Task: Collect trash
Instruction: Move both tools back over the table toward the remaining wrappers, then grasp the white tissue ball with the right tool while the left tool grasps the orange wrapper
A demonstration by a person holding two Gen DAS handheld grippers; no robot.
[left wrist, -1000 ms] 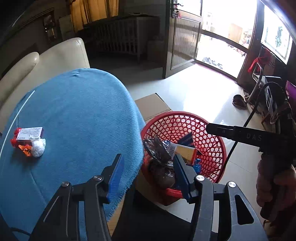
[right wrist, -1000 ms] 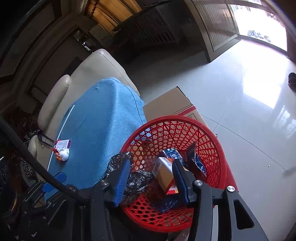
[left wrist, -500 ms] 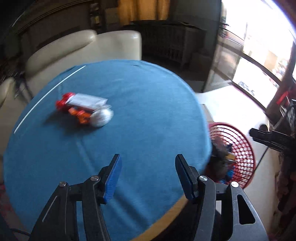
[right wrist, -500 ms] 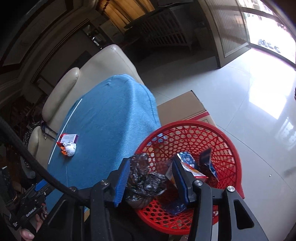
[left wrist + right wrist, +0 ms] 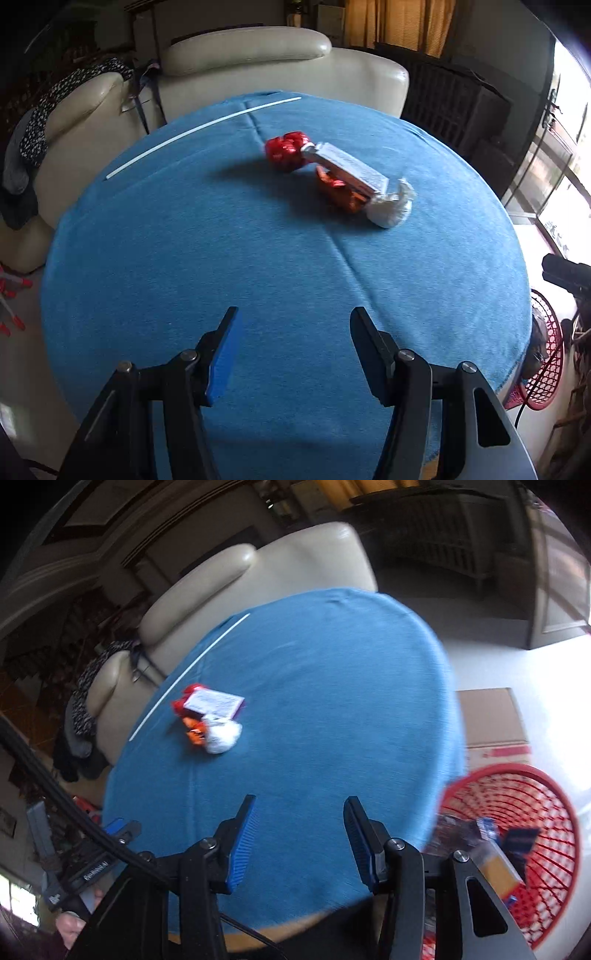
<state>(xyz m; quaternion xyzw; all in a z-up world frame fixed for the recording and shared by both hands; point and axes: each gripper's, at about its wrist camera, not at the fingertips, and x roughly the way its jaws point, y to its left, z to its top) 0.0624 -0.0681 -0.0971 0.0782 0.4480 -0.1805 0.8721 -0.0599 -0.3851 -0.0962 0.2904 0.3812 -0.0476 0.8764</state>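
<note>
Trash pile ahead of both your tongs, well apart from them on the blue surface.

Your left tongs (image 5: 293, 328) stand wide with nothing between the pads; their jaws have just been opening. Beyond them, right of centre, the trash lies bunched together: a red wrapper (image 5: 286, 149), a flat white carton (image 5: 345, 170) tilted over an orange wrapper (image 5: 338, 192), and a white wad (image 5: 389, 210) touching its right end. Your right tongs (image 5: 297, 818) are parted too, empty, with the same pile up and to their left. Only the right view shows the red basket (image 5: 546, 794) holding trash, low beside the surface (image 5: 332, 683); the left view catches just its rim.
</note>
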